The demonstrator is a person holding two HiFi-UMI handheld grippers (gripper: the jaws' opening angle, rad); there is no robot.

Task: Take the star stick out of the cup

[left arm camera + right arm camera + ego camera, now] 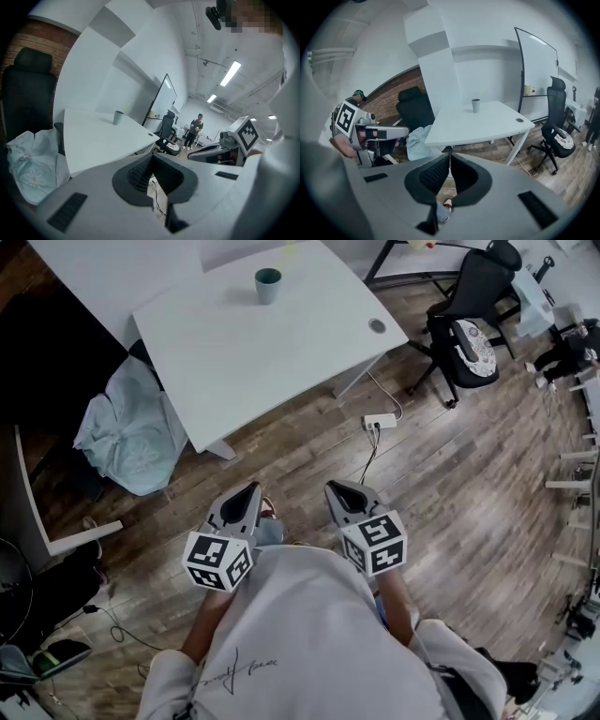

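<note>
A teal cup [268, 284] stands near the far edge of the white table [244, 352]. A faint yellowish shape [290, 248] shows just past the cup; I cannot tell whether it is the star stick. The cup [118, 116] looks small in the left gripper view, and the cup [476, 105] is just as far off in the right gripper view. My left gripper [254, 487] and right gripper [331, 487] are held side by side close to my body, over the wooden floor, well short of the table. Both have their jaws closed together with nothing between them.
A black office chair [473, 324] stands right of the table. A pale blue bundle of cloth [131, 427] lies at the table's left corner, and a white power strip [380, 420] with its cable lies on the floor. A person [194, 131] stands far off.
</note>
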